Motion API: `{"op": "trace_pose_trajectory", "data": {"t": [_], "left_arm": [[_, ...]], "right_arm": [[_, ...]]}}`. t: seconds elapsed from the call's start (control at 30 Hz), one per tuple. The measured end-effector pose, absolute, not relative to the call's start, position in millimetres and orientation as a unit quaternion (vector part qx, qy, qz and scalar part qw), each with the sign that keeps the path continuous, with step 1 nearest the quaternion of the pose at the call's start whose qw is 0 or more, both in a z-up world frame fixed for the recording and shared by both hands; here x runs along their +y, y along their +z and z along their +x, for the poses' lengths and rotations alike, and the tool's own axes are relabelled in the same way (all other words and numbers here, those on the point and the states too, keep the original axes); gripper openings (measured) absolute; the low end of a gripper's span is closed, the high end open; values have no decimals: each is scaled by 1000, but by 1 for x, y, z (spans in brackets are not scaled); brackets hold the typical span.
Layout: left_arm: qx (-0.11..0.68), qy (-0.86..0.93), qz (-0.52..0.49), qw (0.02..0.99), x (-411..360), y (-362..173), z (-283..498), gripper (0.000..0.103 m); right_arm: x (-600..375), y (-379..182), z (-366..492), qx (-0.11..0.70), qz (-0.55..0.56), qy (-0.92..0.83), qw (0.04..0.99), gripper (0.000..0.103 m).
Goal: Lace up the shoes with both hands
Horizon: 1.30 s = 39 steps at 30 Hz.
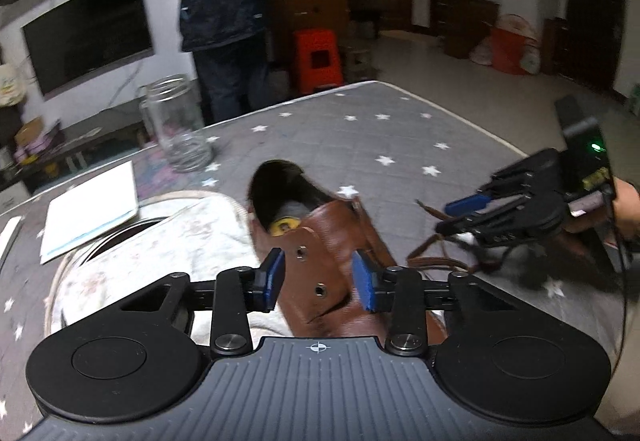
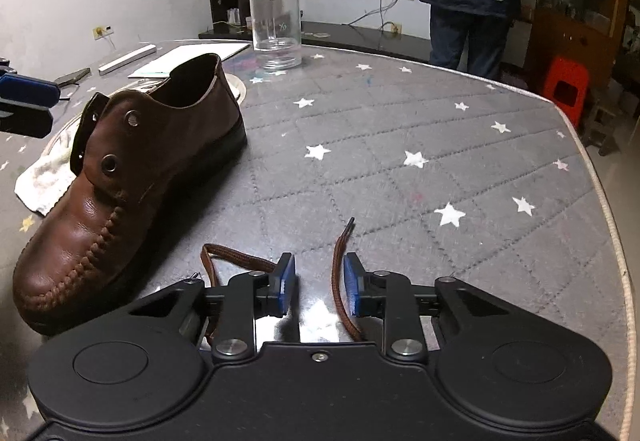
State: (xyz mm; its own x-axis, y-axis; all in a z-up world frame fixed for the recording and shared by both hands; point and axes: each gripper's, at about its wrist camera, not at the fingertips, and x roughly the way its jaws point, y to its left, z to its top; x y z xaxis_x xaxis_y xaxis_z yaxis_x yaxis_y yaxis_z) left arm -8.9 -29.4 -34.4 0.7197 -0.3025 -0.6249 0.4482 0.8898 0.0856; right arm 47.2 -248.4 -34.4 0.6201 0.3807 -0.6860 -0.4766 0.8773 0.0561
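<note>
From where I stand, the brown leather shoe (image 2: 132,177) sits on the star-patterned desk (image 2: 400,129), its toe towards the right-hand tool and its heel towards the glass jar (image 2: 276,25), partly over a white cloth (image 2: 44,177). Its eyelets (image 2: 109,163) look bare in both views, and the brown shoelace (image 2: 340,273) lies loose on the desk just beside the toe, not threaded through anything I can make out. The left tongs (image 1: 318,277) stand narrowly parted astride the shoe's eyelet flap; the blue pads sit close to the leather on either side, though I can't say they are actually pressing it. The right tongs (image 2: 319,285) are open, low over the desk, with one strand of the lace running up between the pads and its dark tipped end (image 2: 351,221) pointing away. As I judge it, the job in hand is picking up that lace. To do it well, the right tongs should close on the strand near the stiff tip, leaving only a short stub so it doesn't flop when aimed at an eyelet. The left tongs would do best to hold the flap steady, with the hole turned towards the incoming tip.
</note>
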Motion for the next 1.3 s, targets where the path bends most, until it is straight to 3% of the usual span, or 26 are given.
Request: {"op": "trace_pose_trajectory", "data": {"t": [0.13, 0.2, 0.83, 1.3], "left_arm": [[313, -231, 138, 911, -37, -36, -6, 28], [312, -240, 151, 907, -40, -38, -6, 28], [300, -320, 283, 853, -55, -48, 1, 27], [304, -355, 341, 816, -59, -65, 20, 26]], "right_arm": [[-251, -35, 49, 371, -65, 231, 897, 14], [-251, -34, 48, 367, -66, 235, 898, 3], [-206, 22, -13, 285, -264, 346, 854, 2], [-176, 36, -29, 264, -350, 396, 807, 2]]}}
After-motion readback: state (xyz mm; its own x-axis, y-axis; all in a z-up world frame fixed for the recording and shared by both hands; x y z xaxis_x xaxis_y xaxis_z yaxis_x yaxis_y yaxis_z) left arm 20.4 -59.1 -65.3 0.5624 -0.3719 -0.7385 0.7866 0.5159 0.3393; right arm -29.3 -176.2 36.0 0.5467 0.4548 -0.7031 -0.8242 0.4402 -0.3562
